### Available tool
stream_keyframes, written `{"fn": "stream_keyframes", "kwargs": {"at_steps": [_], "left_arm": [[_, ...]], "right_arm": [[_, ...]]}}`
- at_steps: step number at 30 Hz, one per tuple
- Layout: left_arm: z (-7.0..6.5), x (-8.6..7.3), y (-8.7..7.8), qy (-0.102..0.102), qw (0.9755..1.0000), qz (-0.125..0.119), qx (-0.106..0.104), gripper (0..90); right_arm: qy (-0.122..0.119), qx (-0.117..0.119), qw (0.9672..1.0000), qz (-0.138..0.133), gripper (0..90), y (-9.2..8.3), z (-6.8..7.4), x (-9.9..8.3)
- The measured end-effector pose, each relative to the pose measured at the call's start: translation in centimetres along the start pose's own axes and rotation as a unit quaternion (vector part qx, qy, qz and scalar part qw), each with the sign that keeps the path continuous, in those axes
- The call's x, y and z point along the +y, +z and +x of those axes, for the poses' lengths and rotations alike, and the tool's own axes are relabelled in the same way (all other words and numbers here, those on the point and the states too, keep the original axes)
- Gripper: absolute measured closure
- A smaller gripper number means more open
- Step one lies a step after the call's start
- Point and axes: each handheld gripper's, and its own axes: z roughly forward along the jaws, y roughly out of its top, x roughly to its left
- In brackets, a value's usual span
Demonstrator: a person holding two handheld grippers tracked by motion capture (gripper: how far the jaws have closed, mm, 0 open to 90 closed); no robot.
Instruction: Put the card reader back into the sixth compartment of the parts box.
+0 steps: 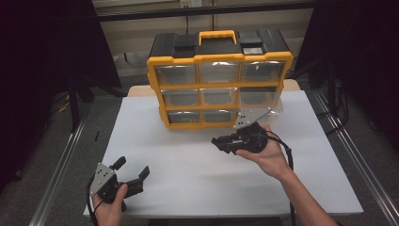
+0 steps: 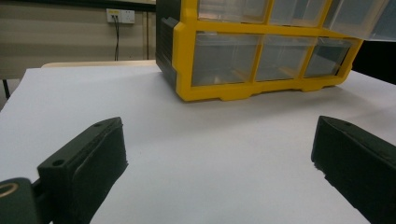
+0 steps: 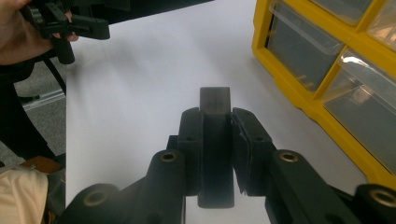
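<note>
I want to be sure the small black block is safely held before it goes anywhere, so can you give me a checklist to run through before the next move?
1. Right gripper shut on the small black block: ok, both pads press its sides.
2. Block sits straight between the jaws: ok, it stands out past the tips.
3. A drawer open to receive it: ok, the lower right drawer of the yellow organizer is pulled out.
4. That drawer's contents: cannot tell.
5. Left gripper out of the way: ok, open, low at the near left of the white table.
</note>
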Motion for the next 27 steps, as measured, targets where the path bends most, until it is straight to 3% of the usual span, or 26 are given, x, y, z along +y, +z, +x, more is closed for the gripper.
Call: {"fn": "stream_keyframes", "kwargs": {"at_steps": [13, 27], "left_arm": [[0.1, 0.0, 0.0, 0.002, 1.0, 0.001, 0.005, 3.1], [0.2, 0.0, 0.0, -0.004, 1.0, -0.001, 0.006, 3.1]], "right_arm": [[-0.004, -0.015, 0.9998, -0.015, 74.1, -1.8, -0.1, 0.8], [-0.011, -0.032, 0.9992, -0.024, 74.1, -4.3, -0.9, 3.5]]}}
